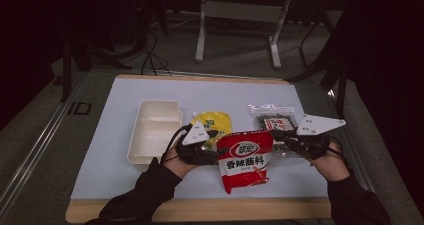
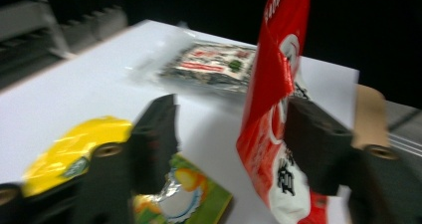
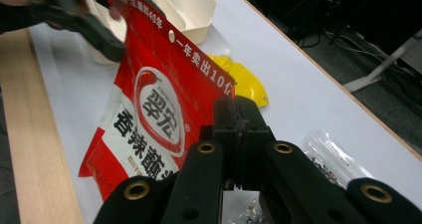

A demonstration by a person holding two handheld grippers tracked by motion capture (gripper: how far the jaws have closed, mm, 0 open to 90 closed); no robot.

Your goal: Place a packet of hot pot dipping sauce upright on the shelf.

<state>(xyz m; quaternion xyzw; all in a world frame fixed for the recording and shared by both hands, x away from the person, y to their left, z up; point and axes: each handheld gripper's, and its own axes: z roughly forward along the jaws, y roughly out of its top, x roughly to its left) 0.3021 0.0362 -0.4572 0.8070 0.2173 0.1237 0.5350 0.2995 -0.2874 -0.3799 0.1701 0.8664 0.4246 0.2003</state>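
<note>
A red snack packet (image 1: pixel 245 160) with white lettering hangs upright above the table's front middle, between my two grippers. My right gripper (image 1: pixel 277 135) is shut on its right edge; in the right gripper view the jaws (image 3: pixel 239 109) meet on the packet (image 3: pixel 154 109). My left gripper (image 1: pixel 210 145) is at the packet's left edge. In the left gripper view its jaws (image 2: pixel 231 119) stand apart: the packet (image 2: pixel 271 74) lies against the right jaw, and the left jaw is clear of it.
A white two-compartment tray (image 1: pixel 155 104) sits left of centre. A yellow pouch (image 1: pixel 215 121) lies flat behind my left gripper. A clear bag of dark bits (image 1: pixel 274 117) lies at the back right. The wooden table edge (image 1: pixel 200 210) runs along the front.
</note>
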